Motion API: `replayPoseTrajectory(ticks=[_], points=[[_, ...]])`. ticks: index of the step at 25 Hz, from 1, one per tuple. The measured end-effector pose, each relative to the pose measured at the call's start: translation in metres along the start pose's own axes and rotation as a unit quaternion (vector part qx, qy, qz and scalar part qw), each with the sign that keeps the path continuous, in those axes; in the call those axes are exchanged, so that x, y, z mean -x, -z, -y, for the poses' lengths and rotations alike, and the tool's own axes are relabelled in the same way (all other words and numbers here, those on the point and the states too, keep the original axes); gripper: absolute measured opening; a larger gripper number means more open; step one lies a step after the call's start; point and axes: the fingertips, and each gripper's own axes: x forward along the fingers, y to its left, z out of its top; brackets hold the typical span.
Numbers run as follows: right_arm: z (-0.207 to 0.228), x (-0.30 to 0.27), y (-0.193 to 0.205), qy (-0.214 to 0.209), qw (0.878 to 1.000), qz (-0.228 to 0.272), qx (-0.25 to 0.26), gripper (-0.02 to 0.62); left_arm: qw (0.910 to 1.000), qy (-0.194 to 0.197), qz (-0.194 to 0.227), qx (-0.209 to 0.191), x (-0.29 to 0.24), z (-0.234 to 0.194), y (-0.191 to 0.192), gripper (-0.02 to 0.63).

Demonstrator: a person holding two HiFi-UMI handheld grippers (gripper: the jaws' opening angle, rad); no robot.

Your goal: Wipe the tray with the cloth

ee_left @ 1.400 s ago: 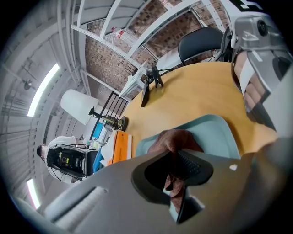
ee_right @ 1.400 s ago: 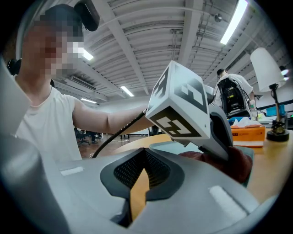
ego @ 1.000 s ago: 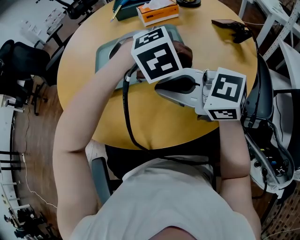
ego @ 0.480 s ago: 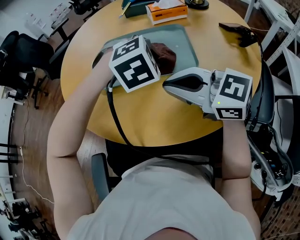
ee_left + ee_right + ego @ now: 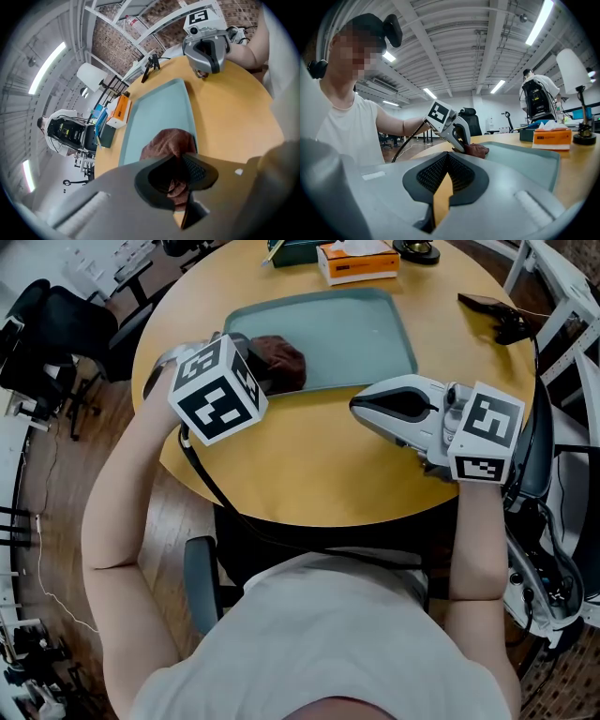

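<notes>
1. Tray (image 5: 361, 334): a pale teal rectangular tray with a raised rim lies flat on the round yellow surface (image 5: 309, 470), with its long side across the person's view.
2. The dark red-brown cloth (image 5: 279, 360) sits bunched at the tray's left end, close to the near rim.
3. The left tool (image 5: 255, 371) reaches in from the left. Its 2 jaws stand narrow and are clamped on a fold of the cloth, and the left tool view shows fabric pinched between the dark pads.
4. In that view the rest of the cloth spreads onto the tray's near end.
5. The right tool (image 5: 361, 404) lies over bare surface just beside the tray's near right corner, apart from the tray. Its jaws are together with nothing between them, and only a thin wedge of yellow surface shows behind the pads.
6. An orange tissue box (image 5: 356, 261) stands beyond the tray's far rim.
7. A desk lamp (image 5: 574, 75) with a white shade stands near the tissue box.
</notes>
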Motion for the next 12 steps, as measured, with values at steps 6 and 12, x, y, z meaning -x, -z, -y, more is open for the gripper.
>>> replayPoseTrajectory(ticks=[6,12], points=[[0.000,0.000,0.000,-0.001,1.000,0.000,0.001,0.002,0.9997,0.001,-0.023,0.004,0.012,0.006,0.026,0.364],[0.000,0.000,-0.002,0.001,1.000,0.000,0.001,0.002,0.9991,-0.015,-0.036,0.018,0.002,-0.008,0.035,0.364]])
